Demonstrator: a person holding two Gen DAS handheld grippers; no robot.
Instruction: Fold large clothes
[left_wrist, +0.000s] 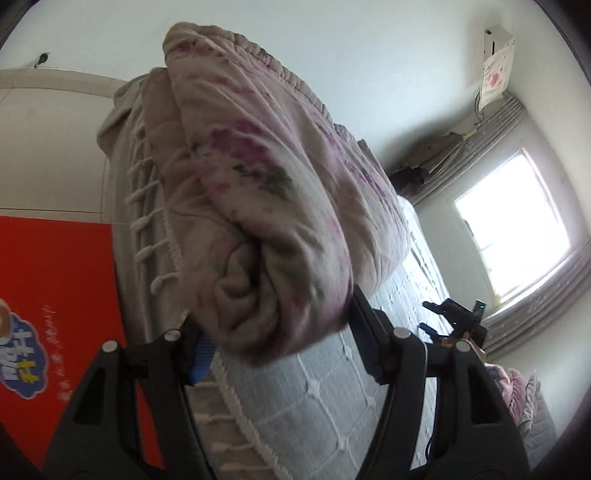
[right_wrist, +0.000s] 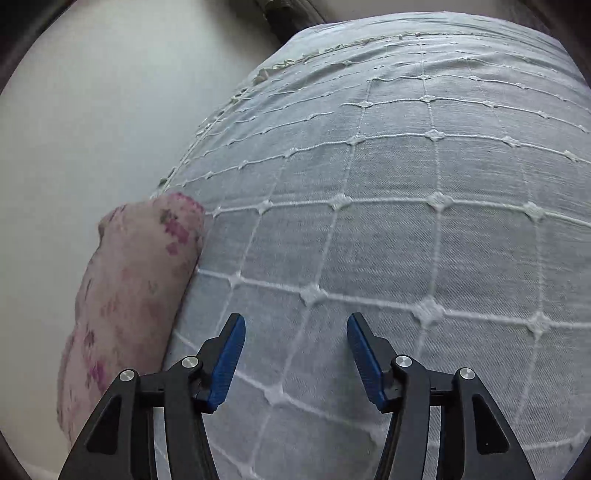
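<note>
The left tongs (left_wrist: 284, 343) are clenching the folded floral garment (left_wrist: 266, 192) (blocking the bed (left_wrist: 332, 398) ahead); the right tongs (right_wrist: 295, 354) are hanging released.

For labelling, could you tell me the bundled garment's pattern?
Beige garment with purple flowers, clearest in the left wrist view.

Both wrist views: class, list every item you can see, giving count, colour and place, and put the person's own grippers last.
Garment: one, beige with purple flowers, folded into a thick bundle on the bedspread, its end between the left gripper's fingers.
Bedspread: one, grey with a white stitched grid and tassels, covering the bed.
Board: one, red, left edge of the left view.
Window: one, bright, right of the left view.
Curtain: one, grey, around the window.
Left gripper: black, blue pads, jaws wide around the garment.
Right gripper: black, blue pads, open, empty, over the bedspread.
</note>
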